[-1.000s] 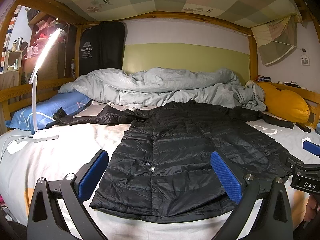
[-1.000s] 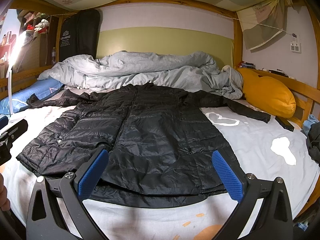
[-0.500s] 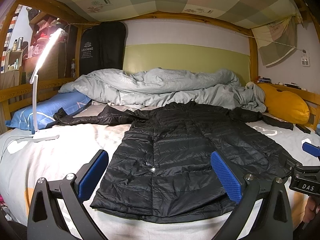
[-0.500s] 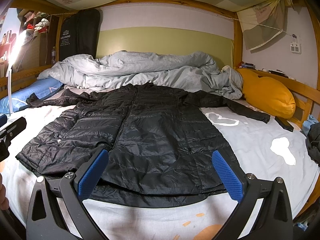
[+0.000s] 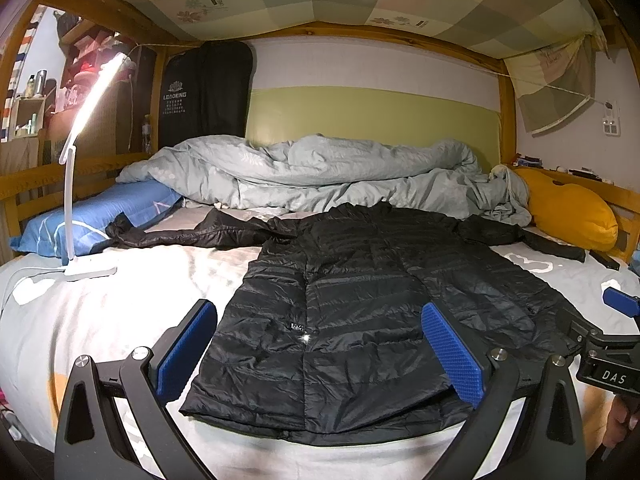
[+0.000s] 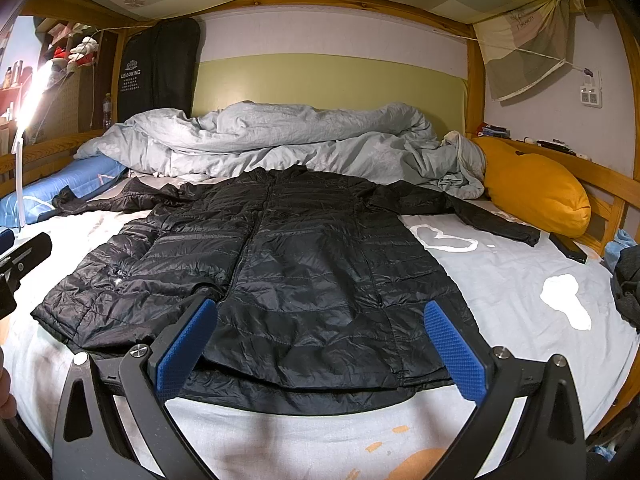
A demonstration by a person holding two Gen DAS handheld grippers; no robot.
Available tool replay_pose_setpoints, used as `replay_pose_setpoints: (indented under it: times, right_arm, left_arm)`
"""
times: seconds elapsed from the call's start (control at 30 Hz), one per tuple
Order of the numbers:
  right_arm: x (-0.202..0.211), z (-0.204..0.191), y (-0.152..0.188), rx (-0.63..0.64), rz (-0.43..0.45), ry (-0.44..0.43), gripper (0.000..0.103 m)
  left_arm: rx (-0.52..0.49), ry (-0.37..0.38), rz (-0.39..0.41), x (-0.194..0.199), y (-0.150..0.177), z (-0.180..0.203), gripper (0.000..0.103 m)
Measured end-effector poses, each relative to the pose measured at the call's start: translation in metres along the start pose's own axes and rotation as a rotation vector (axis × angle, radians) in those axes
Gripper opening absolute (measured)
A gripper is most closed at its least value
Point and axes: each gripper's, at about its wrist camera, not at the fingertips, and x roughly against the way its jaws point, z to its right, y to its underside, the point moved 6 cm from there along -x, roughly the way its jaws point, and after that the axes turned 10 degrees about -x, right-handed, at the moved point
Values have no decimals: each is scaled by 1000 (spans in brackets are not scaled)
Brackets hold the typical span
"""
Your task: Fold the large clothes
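A long black quilted down jacket (image 5: 352,312) lies spread flat, front up, on the bed, hem towards me, both sleeves stretched out to the sides. It also shows in the right wrist view (image 6: 304,272). My left gripper (image 5: 318,350) is open and empty, hovering above the hem's left part. My right gripper (image 6: 320,350) is open and empty, hovering above the hem's right part. The right gripper's tip shows at the left wrist view's right edge (image 5: 612,340).
A crumpled grey duvet (image 5: 328,172) lies behind the jacket. A blue pillow (image 5: 100,216) and a lit white lamp (image 5: 80,160) are at left. A yellow cushion (image 6: 536,192) and a black remote (image 6: 568,246) are at right. Wooden rails border the bed.
Both views have shifted very slightly; the jacket has not moved and both grippers stay open.
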Motion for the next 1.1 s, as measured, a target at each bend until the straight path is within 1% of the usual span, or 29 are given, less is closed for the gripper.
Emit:
replay_pose_setpoints:
  times: [0.53,0.77,1.0,1.1]
  right_arm:
    - [-1,-1,3,4,-2,1,103]
    - [-3,-2,5,-23,-34,-43,103]
    - [-4,-2,5,-24,-35,-41,103]
    - [-4,-3,6,-14,-52,-49,103]
  left_arm:
    - [0,-1,2,1,0,-2,103]
    - [4,9,-3,1,0,-2,103]
    - [1,10,-7,1,0,-2,103]
    - [-2,14,-18,-1,3,-1,103]
